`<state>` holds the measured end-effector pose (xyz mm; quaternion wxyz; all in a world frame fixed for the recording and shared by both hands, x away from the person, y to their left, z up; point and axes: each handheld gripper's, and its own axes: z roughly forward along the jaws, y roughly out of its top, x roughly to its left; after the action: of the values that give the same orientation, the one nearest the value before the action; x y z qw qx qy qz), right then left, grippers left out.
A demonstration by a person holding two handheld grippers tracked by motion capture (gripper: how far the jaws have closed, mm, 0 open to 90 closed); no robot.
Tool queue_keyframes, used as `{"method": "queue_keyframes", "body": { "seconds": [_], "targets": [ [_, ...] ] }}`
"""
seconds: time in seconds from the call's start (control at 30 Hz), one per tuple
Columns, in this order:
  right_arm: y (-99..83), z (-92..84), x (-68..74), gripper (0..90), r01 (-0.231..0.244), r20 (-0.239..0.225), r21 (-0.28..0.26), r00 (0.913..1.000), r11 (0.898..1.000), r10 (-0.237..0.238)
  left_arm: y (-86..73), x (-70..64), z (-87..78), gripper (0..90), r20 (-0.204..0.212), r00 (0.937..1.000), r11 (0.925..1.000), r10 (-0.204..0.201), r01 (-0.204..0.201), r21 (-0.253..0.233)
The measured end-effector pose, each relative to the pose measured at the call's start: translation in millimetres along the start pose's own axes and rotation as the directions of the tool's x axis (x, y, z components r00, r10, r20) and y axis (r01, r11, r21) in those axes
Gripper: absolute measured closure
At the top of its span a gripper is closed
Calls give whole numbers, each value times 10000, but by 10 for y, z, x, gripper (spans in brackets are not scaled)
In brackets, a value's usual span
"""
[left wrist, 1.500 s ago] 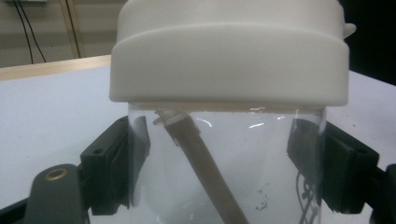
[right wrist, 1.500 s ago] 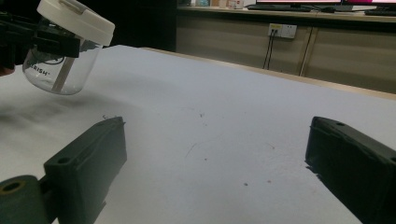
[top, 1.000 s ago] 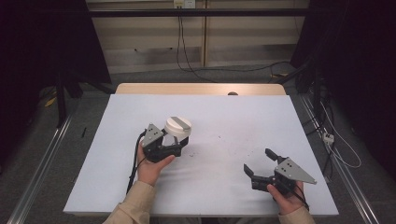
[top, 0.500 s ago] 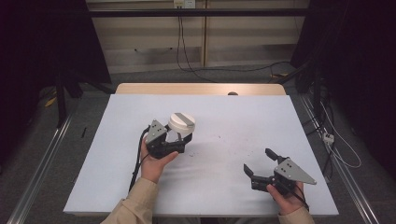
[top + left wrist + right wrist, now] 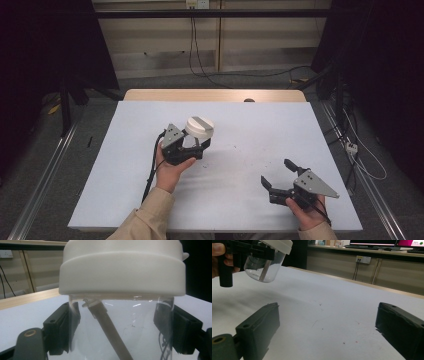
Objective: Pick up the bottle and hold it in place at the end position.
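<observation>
In the high view, the left gripper (image 5: 192,145) holds a clear jar (image 5: 196,140) with a white lid (image 5: 200,127) above the white table (image 5: 240,125). Compared with a second ago, the jar has drifted slightly toward the table's far side and to the right, and its lid tips a little more toward the camera. The left hand (image 5: 172,167) grips the tool from below. The right gripper (image 5: 280,177) sits near the table's front right corner where it was a second ago, its jaws spread apart and holding nothing, with the right hand (image 5: 307,210) behind it.

In the left gripper view, the clear jar (image 5: 120,327) sits clamped between the two black jaws, one pressing each side of the transparent wall just below the white lid (image 5: 122,267). The lid is broad, thick and rounded at its edge. Inside the jar a brown stick-like piece (image 5: 110,332) leans diagonally.

In the right gripper view, this gripper's own jaws stand wide apart over bare table (image 5: 332,310). At upper left the left gripper (image 5: 259,250) holds the clear jar (image 5: 265,270) in the air, tilted, the white lid (image 5: 279,245) uppermost and the brown piece (image 5: 265,270) visible through the wall.
</observation>
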<state>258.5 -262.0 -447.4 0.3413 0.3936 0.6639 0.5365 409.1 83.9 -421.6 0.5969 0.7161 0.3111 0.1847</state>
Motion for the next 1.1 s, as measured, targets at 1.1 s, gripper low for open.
{"method": "queue_keyframes", "body": {
  "seconds": [1.1],
  "targets": [
    [-11,0,-31,49,-19,30,107,10000,9999,19,9,32,434,188,180,9998,9995,74,-79,308]
  ]
}}
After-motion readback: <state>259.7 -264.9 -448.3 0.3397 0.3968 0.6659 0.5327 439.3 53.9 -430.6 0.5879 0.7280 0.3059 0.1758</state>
